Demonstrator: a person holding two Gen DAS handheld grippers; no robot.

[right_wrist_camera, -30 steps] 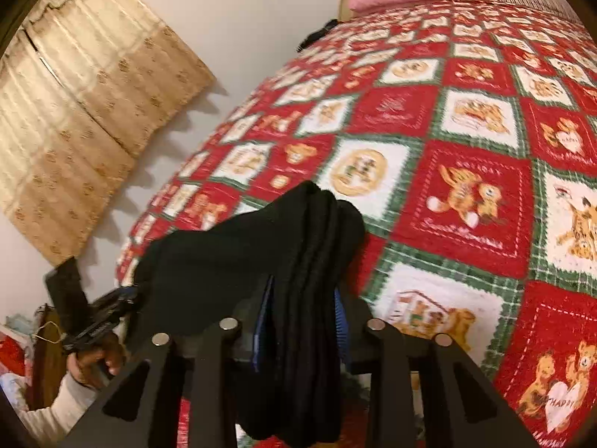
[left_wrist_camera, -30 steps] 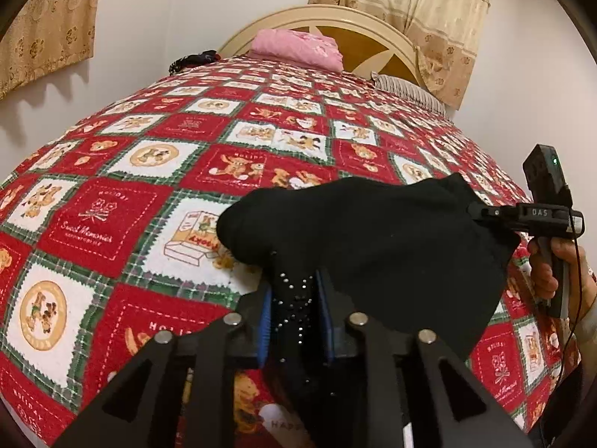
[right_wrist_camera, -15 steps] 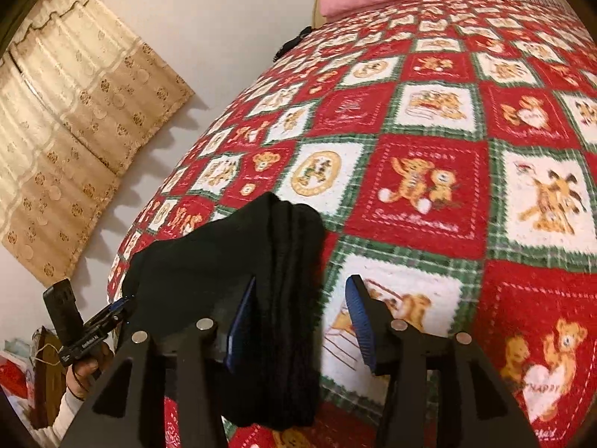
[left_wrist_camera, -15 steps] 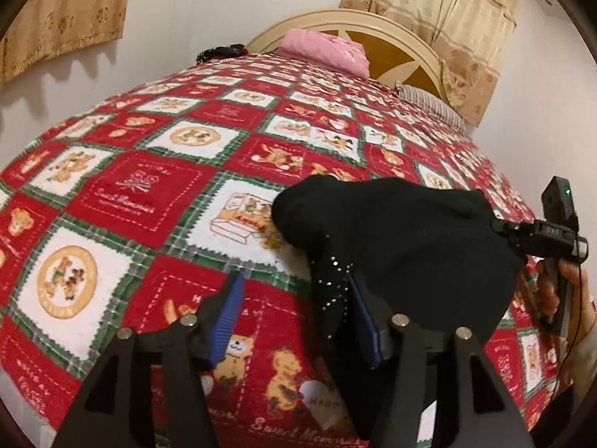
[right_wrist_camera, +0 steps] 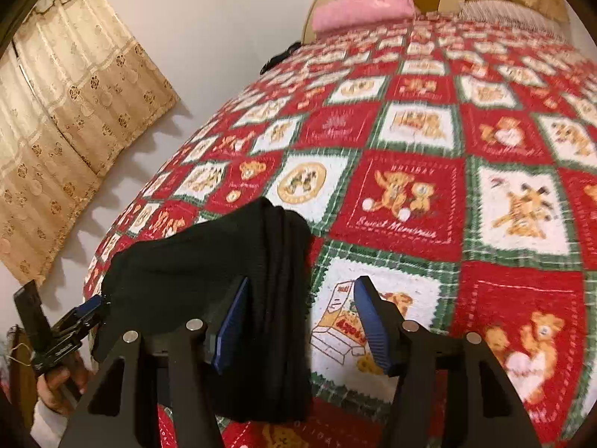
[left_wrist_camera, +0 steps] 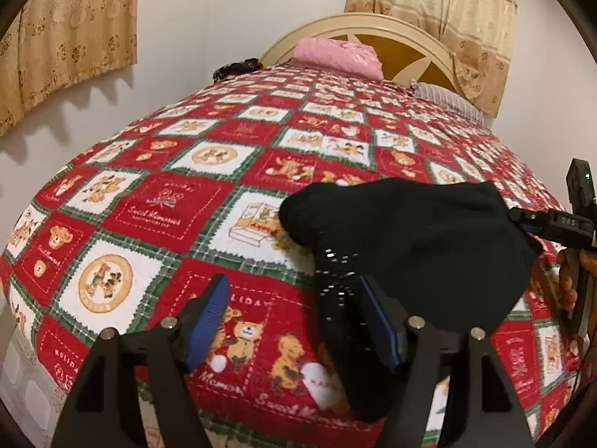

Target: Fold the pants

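The bedspread [left_wrist_camera: 179,209] squares read "Sweet Memories" and "HOLIDAY".

A home bedroom: a quilted bed [left_wrist_camera: 231,171] (arched headboard [left_wrist_camera: 403,43]), pillow [left_wrist_camera: 335,54] and curtains [left_wrist_camera: 71,26].

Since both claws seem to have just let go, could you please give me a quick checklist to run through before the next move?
1. Left claw open: ok, blue pads spread wide.
2. Right claw open: ok, pads spread wide.
3. Pants free of the left claw: cannot tell, one hanging edge lies against its right pad.
4. Pants free of the right claw: cannot tell, the stacked edge sits against its left pad.
5. Pants folded into a bundle: ok, layered folds show in the right wrist view.
6. Bundle fully on the quilt: not ok, its near edge droops over the bed's edge.
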